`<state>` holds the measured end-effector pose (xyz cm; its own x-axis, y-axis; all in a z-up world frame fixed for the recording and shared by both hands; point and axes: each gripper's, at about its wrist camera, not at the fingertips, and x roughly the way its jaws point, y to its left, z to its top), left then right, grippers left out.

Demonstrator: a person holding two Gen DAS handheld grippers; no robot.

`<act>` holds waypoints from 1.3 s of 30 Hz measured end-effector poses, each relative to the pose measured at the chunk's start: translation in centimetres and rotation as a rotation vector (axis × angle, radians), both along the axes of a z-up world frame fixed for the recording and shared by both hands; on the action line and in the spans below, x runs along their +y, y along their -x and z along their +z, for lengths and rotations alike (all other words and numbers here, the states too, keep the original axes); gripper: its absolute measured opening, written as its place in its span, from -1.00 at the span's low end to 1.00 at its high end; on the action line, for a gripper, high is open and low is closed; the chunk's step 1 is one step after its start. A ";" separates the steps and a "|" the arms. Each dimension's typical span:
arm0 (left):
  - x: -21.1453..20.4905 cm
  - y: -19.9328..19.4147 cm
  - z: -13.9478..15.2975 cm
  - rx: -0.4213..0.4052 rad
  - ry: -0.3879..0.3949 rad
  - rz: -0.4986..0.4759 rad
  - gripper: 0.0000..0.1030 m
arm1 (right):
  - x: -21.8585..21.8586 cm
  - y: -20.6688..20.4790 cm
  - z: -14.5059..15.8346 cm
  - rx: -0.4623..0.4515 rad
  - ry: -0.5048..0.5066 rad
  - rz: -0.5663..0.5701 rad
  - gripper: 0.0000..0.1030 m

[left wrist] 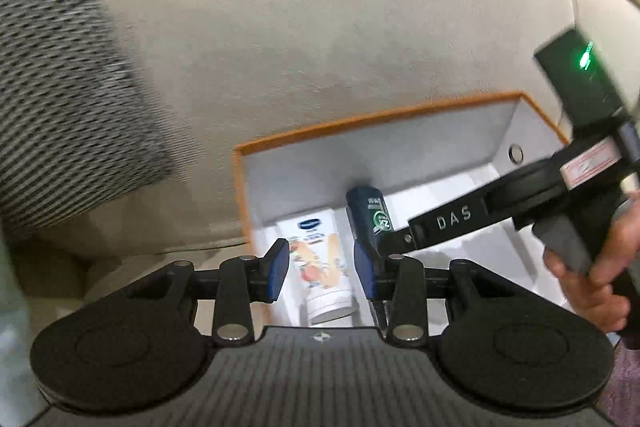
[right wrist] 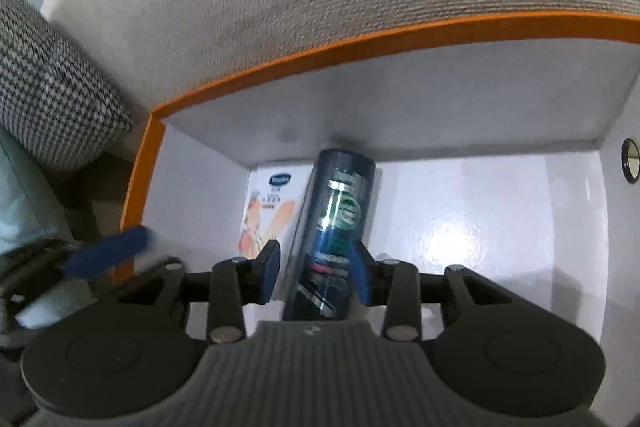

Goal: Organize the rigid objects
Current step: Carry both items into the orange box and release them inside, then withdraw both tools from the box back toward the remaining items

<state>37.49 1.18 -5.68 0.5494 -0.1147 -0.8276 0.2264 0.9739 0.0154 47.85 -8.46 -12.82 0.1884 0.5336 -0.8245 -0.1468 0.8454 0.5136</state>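
The dark deodorant can (right wrist: 334, 227) is straddled by the right claw (right wrist: 314, 273), partly open; at nine o'clock, a white lotion tube (left wrist: 320, 267) is framed by the left claw (left wrist: 322, 267), parted and empty, inside the orange-rimmed box (right wrist: 360, 47).

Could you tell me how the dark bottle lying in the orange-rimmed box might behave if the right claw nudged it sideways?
The dark bottle looks round and lies on its side, so it would probably roll. Its glossy surface may slip between the pads. The white tube beside it might stop it.

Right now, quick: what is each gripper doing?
Left gripper: open, empty, above the white lotion tube in the orange-rimmed white box.
Right gripper: open around the dark blue can, not gripping.
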 end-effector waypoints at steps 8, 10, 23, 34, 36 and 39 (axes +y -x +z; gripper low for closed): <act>4.1 2.1 -0.5 0.033 0.087 0.054 -0.21 | 2.3 -0.6 -1.3 0.020 0.052 0.043 -0.29; 4.6 2.5 -1.0 0.037 0.119 0.063 -0.34 | 2.8 -0.5 -1.2 0.006 0.051 0.051 -0.33; 7.3 4.6 -0.7 0.016 0.197 0.081 -0.46 | 5.7 0.0 -0.3 -0.035 0.112 0.073 -0.40; 8.9 9.8 1.8 -0.066 0.291 0.136 -0.46 | 1.4 5.5 5.4 -0.179 0.056 0.080 -0.17; 9.1 11.9 2.2 -0.076 0.322 0.160 -0.46 | 0.5 7.7 7.0 -0.219 0.001 0.069 -0.08; 9.2 15.0 2.3 -0.073 0.357 0.171 -0.46 | -0.1 10.8 8.8 -0.282 -0.026 0.064 -0.08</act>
